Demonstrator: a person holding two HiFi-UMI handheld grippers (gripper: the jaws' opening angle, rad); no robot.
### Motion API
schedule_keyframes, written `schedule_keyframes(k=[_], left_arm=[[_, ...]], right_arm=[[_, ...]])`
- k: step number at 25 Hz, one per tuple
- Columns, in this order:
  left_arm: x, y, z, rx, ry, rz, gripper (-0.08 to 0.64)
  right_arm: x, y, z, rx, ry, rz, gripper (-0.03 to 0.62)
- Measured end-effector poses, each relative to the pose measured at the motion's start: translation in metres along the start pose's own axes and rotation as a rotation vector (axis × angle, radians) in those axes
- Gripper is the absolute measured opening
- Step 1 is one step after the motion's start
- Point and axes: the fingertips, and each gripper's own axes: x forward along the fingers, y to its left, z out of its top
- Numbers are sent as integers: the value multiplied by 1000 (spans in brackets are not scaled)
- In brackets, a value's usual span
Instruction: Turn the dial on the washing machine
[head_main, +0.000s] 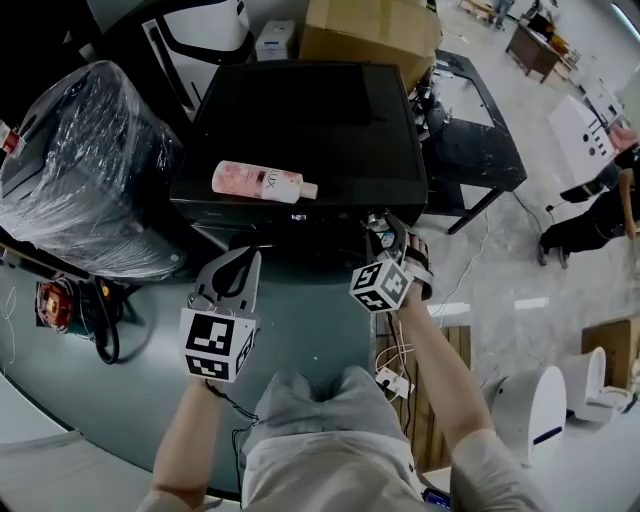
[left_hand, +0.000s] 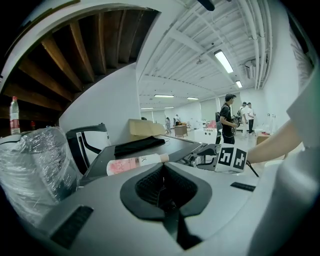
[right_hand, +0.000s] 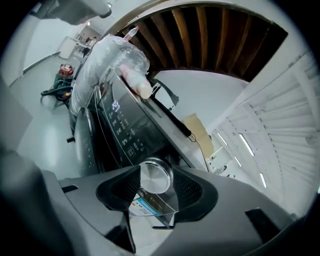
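The black washing machine (head_main: 300, 120) stands in front of me, and a pink bottle (head_main: 262, 181) lies on its lid. My right gripper (head_main: 385, 235) reaches the front panel at the machine's right end. In the right gripper view, rolled sideways, the round silver dial (right_hand: 156, 176) sits between the two pads, which press on its rim, beside the lit control panel (right_hand: 122, 127). My left gripper (head_main: 240, 268) hangs in the air short of the machine's front, apart from it. Its jaws are shut with nothing in them (left_hand: 162, 187).
A bulky plastic-wrapped load (head_main: 85, 165) stands left of the machine, with a red tool (head_main: 55, 303) and cables below it. A cardboard box (head_main: 370, 30) lies behind and a black table (head_main: 475, 130) to the right. A power strip (head_main: 392, 380) lies on the floor. People (left_hand: 226, 117) stand far off.
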Motion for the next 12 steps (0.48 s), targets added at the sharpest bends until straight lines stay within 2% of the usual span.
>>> schedule_keyframes(k=[6, 9, 12], left_arm=[[-21, 3, 30, -11, 12, -7, 19], [-34, 3, 47, -21, 13, -7, 18], [-46, 2, 67, -22, 8, -8, 20]], right_arm=[[-71, -26, 28, 242, -54, 69, 227], [-112, -48, 44, 337, -95, 84, 172], [-146, -72, 63, 384, -143, 80, 101]])
